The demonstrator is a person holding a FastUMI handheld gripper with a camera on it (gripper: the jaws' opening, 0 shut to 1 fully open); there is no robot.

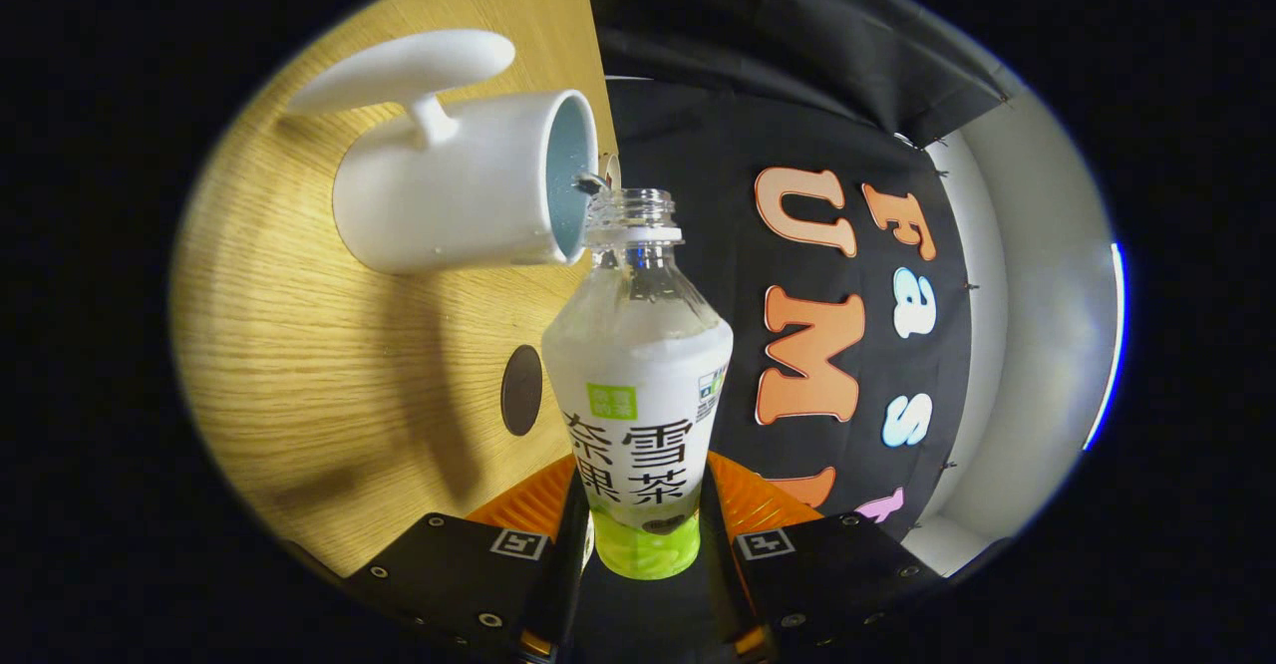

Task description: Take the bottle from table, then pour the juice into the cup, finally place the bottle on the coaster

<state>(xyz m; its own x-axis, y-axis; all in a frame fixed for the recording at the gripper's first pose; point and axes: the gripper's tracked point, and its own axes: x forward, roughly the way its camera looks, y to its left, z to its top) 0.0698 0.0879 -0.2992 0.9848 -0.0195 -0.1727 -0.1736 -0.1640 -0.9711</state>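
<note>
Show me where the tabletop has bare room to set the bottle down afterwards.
Gripper is shut on the bottle, pouring into the cup. Bare wood table lies between the cup and the fingers, beside the dark coaster. It is crowded at the cup's rim by the bottle mouth.

bottle (638, 365) base hidden btwn jaws, cup (469, 185) inside barely visible

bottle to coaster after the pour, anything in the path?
Nothing visible. The hand-held gripper is shut on the bottle, whose open mouth is at the rim of the cup. The dark round coaster lies on bare wooden table between cup and fingers, with nothing on or beside it.
</note>
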